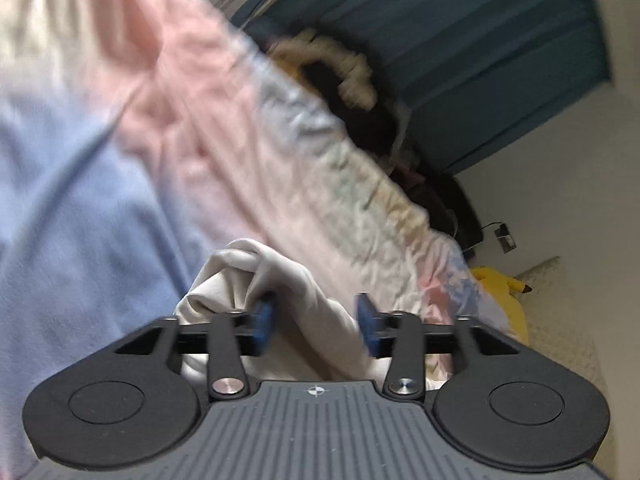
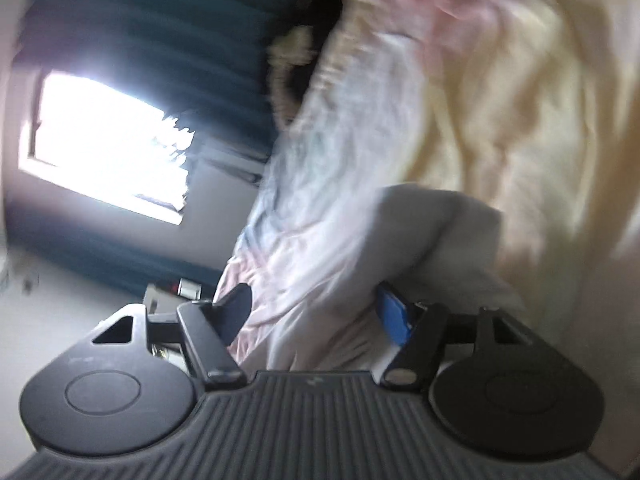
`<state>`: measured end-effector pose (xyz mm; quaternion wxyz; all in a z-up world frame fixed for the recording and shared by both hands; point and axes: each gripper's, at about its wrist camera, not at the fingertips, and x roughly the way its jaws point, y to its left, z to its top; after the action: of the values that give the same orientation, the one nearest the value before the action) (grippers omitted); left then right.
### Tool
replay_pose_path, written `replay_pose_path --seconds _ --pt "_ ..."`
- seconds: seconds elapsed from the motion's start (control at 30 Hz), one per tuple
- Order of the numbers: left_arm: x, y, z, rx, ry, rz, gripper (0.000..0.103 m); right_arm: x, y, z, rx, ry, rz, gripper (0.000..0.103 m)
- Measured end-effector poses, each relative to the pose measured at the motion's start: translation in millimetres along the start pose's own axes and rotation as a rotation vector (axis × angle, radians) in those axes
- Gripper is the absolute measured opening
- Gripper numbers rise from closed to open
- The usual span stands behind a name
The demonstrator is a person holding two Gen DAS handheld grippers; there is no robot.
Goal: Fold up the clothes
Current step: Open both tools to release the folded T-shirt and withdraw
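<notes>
1. Between the spread jaws of the left gripper [image 1: 316, 320] bunches one crumpled off-white cloth garment [image 1: 280, 280].
2. One right gripper [image 2: 316, 316], jaws also spread; the blurred garment [image 2: 436, 232] rises just beyond them.

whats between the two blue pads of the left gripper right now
In the left wrist view, a bunched fold of the white garment fills the gap of the left gripper; its jaws stand apart.

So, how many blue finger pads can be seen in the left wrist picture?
2. One blue pad sits left of centre, pressed against the bunched white cloth garment; the other blue pad sits right of centre. Cloth lies between them, so parts of both are hidden.
</notes>
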<state>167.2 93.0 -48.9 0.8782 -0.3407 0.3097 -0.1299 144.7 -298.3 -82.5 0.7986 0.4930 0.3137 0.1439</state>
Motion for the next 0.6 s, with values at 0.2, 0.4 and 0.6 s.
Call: replay_pose_path --seconds 0.2,0.4,0.6 --pt "-14.7 -39.3 -17.7 0.265 -0.020 0.034 0.061 -1.4 51.8 -36.0 -0.386 0.034 -0.073 0.057" --pt "12.4 -52.4 -29.6 0.455 0.041 0.149 0.061 27.4 69.8 -47.2 -0.643 0.081 -0.156 0.029" --pt "43.4 -54.0 -35.6 0.554 0.116 0.216 0.061 64.2 65.6 -46.6 -0.729 0.122 -0.196 0.029"
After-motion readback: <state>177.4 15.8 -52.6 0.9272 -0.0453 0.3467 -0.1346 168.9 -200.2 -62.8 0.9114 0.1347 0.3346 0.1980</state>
